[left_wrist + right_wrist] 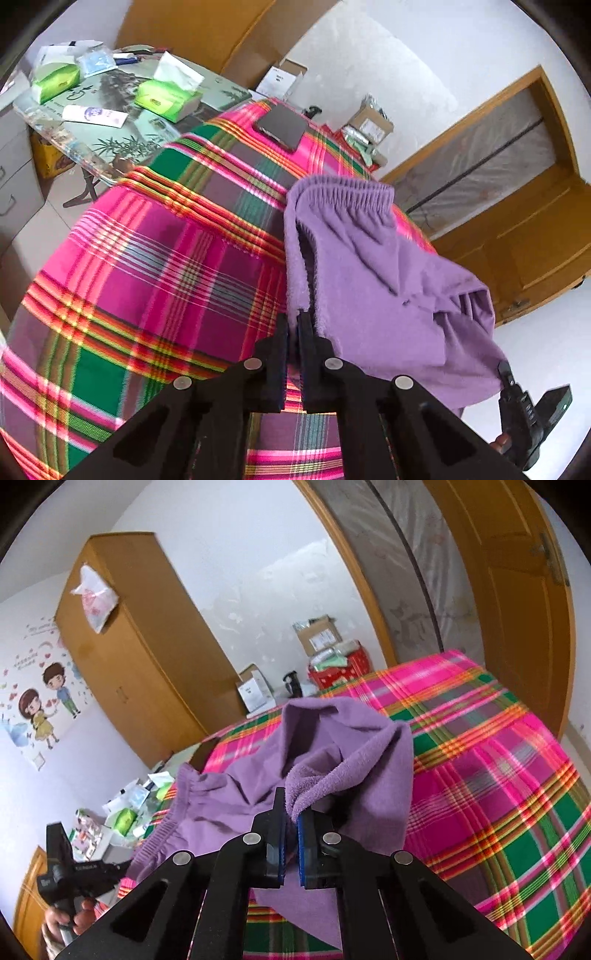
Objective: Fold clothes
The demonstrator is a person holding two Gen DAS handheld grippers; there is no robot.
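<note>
While both tongs pinch its near hem, the purple shorts (pixel 376 280) hang between them over the plaid bedspread (pixel 155 258): left gripper (pixel 293 325) clamps one corner, right gripper (pixel 291 812) the other, waistband on the far side.

Plaid-covered bed (pixel 155 258) carries purple shorts (pixel 369 277), dark tablet (pixel 282 127).

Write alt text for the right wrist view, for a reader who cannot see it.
The right gripper is shut on an edge of purple fleece shorts, which are partly raised off a bed covered in a pink and green plaid sheet. At lower left, the left gripper meets the elastic waistband side. A wooden wardrobe stands behind.
</note>
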